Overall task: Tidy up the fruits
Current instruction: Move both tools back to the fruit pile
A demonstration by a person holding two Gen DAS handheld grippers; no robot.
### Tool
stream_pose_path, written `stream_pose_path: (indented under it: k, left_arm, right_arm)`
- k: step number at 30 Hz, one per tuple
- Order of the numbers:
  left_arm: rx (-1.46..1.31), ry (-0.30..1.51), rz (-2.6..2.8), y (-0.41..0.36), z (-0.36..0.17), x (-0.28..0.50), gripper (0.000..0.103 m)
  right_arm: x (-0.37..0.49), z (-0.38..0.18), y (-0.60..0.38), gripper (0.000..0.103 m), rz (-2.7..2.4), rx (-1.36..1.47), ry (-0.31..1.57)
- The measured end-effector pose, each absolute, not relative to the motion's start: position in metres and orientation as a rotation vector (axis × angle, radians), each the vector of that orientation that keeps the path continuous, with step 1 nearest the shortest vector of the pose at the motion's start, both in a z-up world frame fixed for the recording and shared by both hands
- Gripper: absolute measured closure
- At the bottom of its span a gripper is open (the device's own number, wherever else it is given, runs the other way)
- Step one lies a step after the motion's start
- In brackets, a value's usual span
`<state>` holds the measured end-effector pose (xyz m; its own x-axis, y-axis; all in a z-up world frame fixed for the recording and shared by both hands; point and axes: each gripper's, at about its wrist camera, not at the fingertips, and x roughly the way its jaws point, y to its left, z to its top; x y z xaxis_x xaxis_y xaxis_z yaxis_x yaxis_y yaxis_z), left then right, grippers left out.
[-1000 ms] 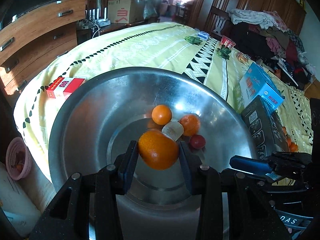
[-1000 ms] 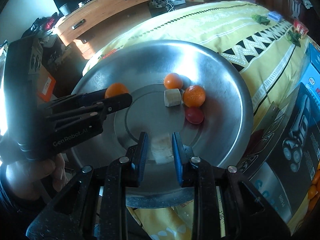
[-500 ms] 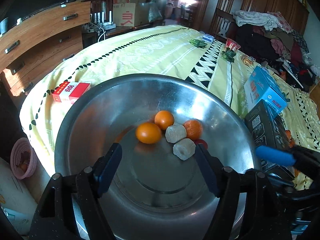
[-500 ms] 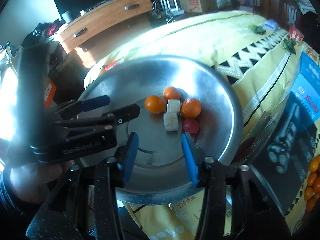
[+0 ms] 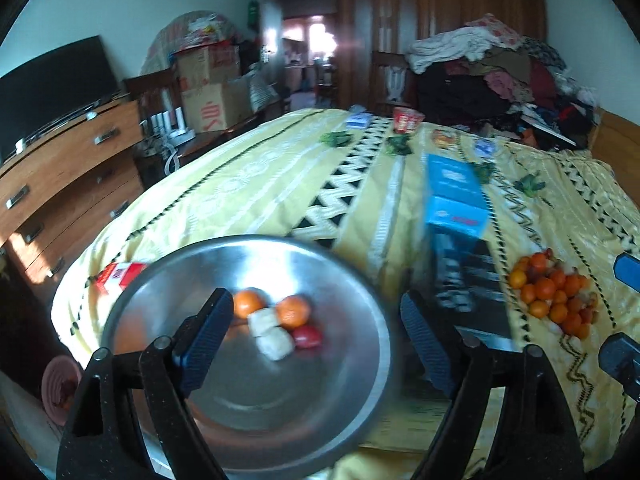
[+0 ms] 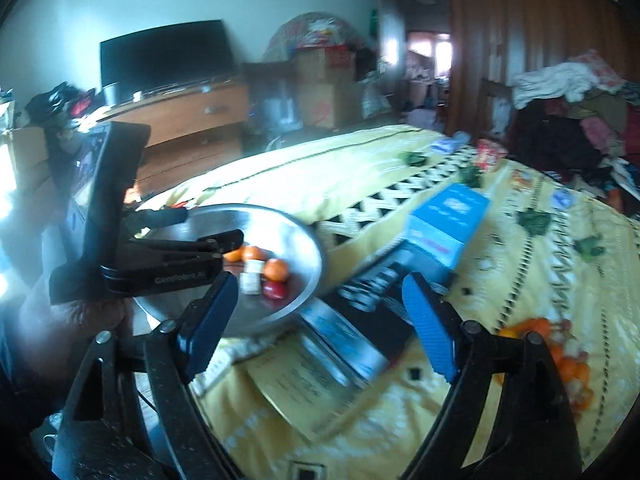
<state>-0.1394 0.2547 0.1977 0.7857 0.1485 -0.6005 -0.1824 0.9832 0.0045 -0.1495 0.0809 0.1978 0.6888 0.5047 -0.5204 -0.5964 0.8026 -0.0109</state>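
Left tool [image 5: 316, 332] opening wide, nothing gripped; right tool [image 6: 320, 320] opening too, empty; oranges [image 5: 292, 311] sit in the metal bowl [image 5: 352, 280]; fruit pile [image 5: 552, 296] on the bed [image 5: 260, 184]

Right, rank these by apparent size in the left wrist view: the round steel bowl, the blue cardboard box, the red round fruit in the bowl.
1. Round steel bowl, clearly largest, though nearest the camera.
2. Blue cardboard box, farther back.
3. Red round fruit, smallest.

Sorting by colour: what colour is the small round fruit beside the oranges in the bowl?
Red, clearest in the left wrist view.
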Motion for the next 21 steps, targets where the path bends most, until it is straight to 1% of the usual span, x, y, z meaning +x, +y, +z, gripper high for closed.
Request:
stream_pose_path:
  k: [11, 21]
  left_arm:
    - [0.069, 0.68, -0.07, 0.105, 0.188, -0.122, 0.015]
    - [0.142, 0.734, -0.158, 0.031, 0.166, -0.1, 0.015]
  right_arm:
    - [-0.167, 0.169, -0.048, 0.018, 0.368, -0.093, 0.629]
    - [-0.177, 0.142, -0.126, 0.018, 0.271, -0.011, 0.686]
